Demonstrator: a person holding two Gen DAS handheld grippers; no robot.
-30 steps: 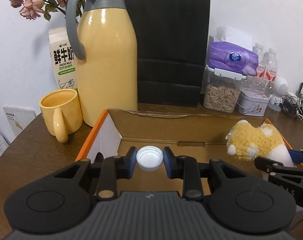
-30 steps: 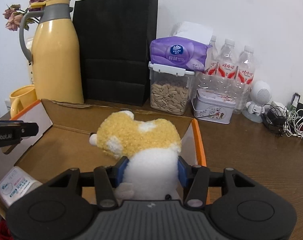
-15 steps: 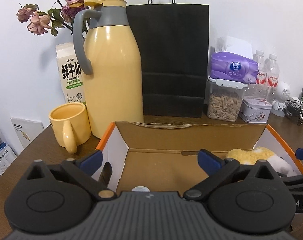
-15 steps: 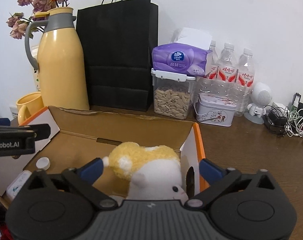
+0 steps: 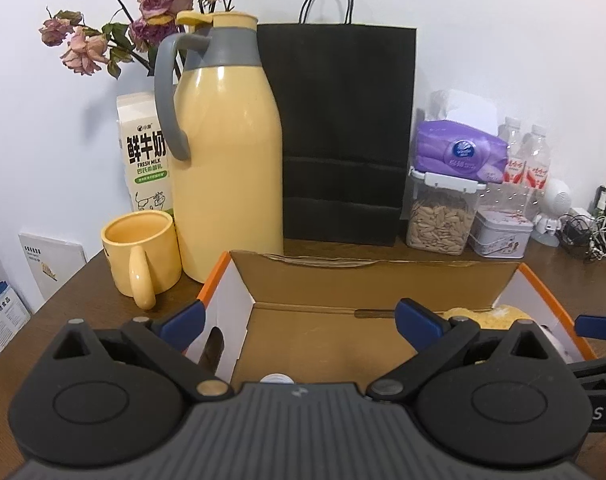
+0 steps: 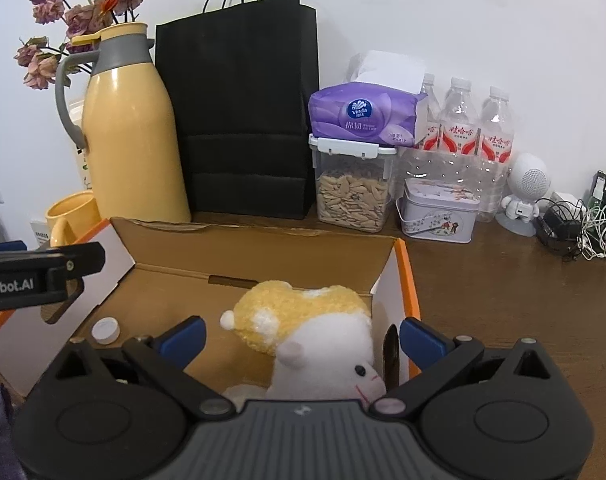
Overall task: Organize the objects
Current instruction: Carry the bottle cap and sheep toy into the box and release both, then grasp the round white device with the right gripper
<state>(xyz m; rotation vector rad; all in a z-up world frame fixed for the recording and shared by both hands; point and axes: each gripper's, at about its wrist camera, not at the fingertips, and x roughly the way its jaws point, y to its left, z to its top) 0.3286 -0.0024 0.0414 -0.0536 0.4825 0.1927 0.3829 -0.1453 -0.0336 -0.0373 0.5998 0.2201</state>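
Note:
An open cardboard box (image 5: 383, 276) with orange edges sits on the brown table in front of me. My left gripper (image 5: 301, 322) hangs over its left part, open wide and holding nothing. Below it a small white cap (image 5: 277, 378) peeks out from under the gripper body on the box floor. The same cap (image 6: 106, 330) shows in the right wrist view. A yellow and white plush toy (image 6: 315, 328) lies in the right part of the box (image 6: 407, 280). My right gripper (image 6: 303, 340) is open, with its fingers on either side of the toy and apart from it.
Behind the box stand a yellow thermos jug (image 5: 227, 152), a yellow mug (image 5: 141, 252), a milk carton (image 5: 143, 152) and a black paper bag (image 5: 339, 132). Farther right are a seed jar with tissues (image 6: 353, 184), a tin (image 6: 439, 210), water bottles (image 6: 463, 128) and cables (image 6: 583, 228).
Both grippers have gone from shut to wide open. The left let go of the white cap and the right let go of the plush toy; both things now lie in the box.

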